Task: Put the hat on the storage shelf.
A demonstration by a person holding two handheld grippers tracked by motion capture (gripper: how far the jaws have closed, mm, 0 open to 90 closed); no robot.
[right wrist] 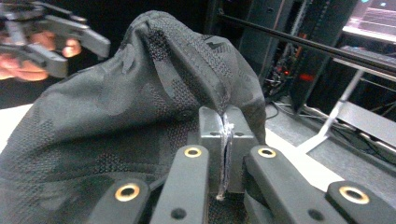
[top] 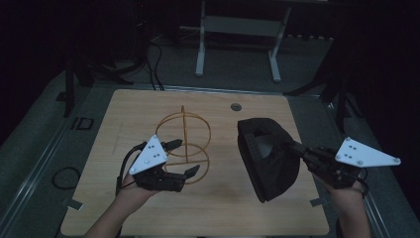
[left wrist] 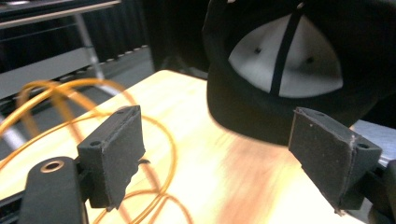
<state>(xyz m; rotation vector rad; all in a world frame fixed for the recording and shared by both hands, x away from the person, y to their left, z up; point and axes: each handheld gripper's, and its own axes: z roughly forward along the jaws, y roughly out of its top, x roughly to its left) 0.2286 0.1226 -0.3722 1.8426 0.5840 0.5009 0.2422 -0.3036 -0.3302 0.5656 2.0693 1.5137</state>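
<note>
Right gripper point(top: 297, 147) pinches cap point(top: 267, 158) off the table, left gripper point(top: 181, 157) spread empty; wire stand point(top: 185, 144) not yet loaded.

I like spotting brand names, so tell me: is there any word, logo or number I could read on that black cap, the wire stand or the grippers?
No readable text anywhere.
black cap: plain fabric, no logo visible.
wire stand: bare orange wire.
right gripper and left gripper: unmarked.
Screen at top right of the right gripper view: too blurred to read.
</note>
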